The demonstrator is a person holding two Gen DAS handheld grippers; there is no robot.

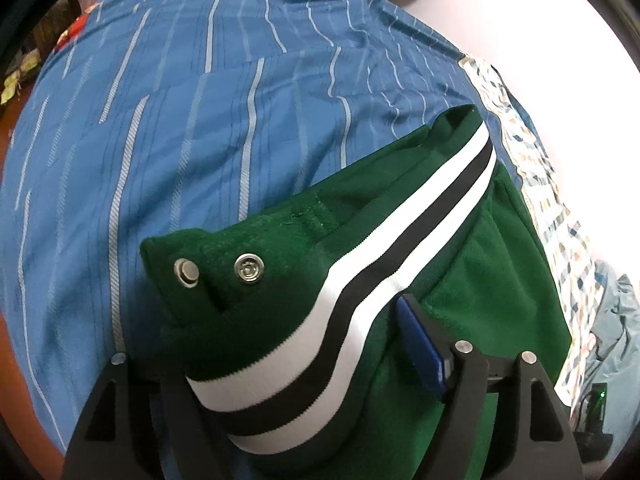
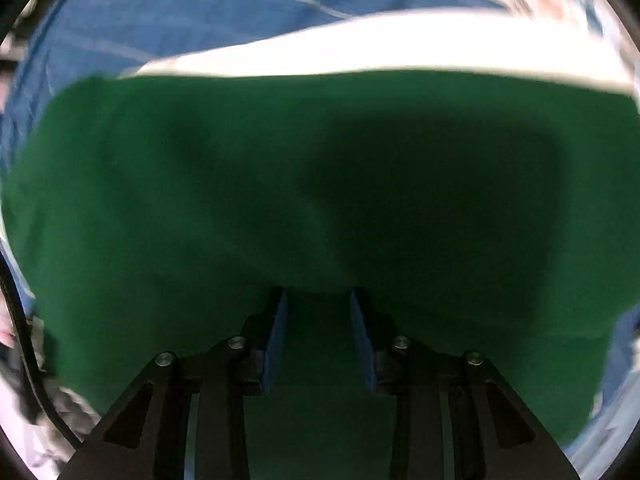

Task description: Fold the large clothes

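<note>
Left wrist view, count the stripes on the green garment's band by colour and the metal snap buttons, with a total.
White stripes: 2
Black stripe: 1
Metal snap buttons: 2
Total: 5, all on the green garment.

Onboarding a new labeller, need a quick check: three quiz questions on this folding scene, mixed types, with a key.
1. True or false: the green garment lies on a blue striped sheet.
2. How many metal snaps show near the striped band in the left wrist view?
3. The band's middle stripe is: A red, B black, C yellow.
Key: 1 true; 2 two; 3 B.
</note>
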